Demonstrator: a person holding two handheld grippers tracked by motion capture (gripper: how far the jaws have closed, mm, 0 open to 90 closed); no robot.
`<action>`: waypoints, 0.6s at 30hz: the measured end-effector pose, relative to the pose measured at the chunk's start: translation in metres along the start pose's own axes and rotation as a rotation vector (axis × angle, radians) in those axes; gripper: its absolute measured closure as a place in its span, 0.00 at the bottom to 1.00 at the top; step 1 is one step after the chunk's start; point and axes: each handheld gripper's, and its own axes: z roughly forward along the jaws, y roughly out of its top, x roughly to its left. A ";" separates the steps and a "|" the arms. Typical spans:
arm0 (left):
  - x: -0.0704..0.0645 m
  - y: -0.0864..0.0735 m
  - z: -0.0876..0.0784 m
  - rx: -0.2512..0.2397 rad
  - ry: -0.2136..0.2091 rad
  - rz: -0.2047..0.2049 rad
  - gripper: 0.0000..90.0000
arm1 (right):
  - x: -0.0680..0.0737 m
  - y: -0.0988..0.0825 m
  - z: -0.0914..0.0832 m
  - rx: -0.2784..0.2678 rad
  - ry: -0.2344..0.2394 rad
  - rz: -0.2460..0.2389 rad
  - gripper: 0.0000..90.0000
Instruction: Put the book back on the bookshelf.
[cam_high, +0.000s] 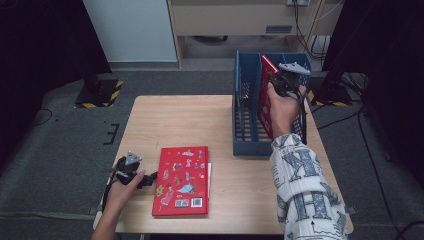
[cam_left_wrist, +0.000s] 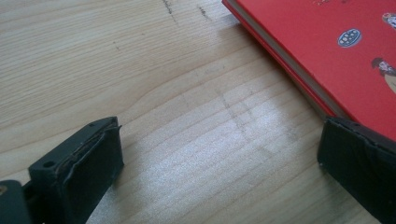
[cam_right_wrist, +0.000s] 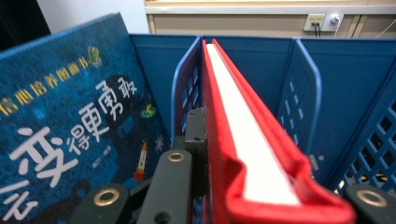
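At the left of the high view, the left claw is rested low on the wooden worktop, held by the left hand just beside the left edge of a red book that is laid flat, cover up. In the left gripper view its jaws are seen spread wide with bare wood between them; nothing is gripped, and the right-hand jaw is placed right at the edge of the flat red book, though contact cannot be told. Further right, a blue file rack is stood on the worktop's far right part. A second red book is held upright on edge inside one of the rack's compartments by the right claw, which is clamped tight on the book's upper end. In the right gripper view the white page edges of that held book are seen running away between blue dividers, and a dark blue picture book is leaned in the neighbouring compartment to its left.
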 end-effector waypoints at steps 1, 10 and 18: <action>0.000 0.000 0.000 0.006 0.000 0.007 0.00 | 0.000 -0.001 0.001 -0.001 0.000 0.001 0.88; 0.001 0.000 0.000 0.006 0.000 0.008 0.00 | -0.001 -0.019 0.010 0.001 -0.005 0.009 0.88; 0.001 0.000 0.000 0.006 0.000 0.008 0.00 | 0.000 -0.027 0.015 -0.013 -0.003 0.016 0.88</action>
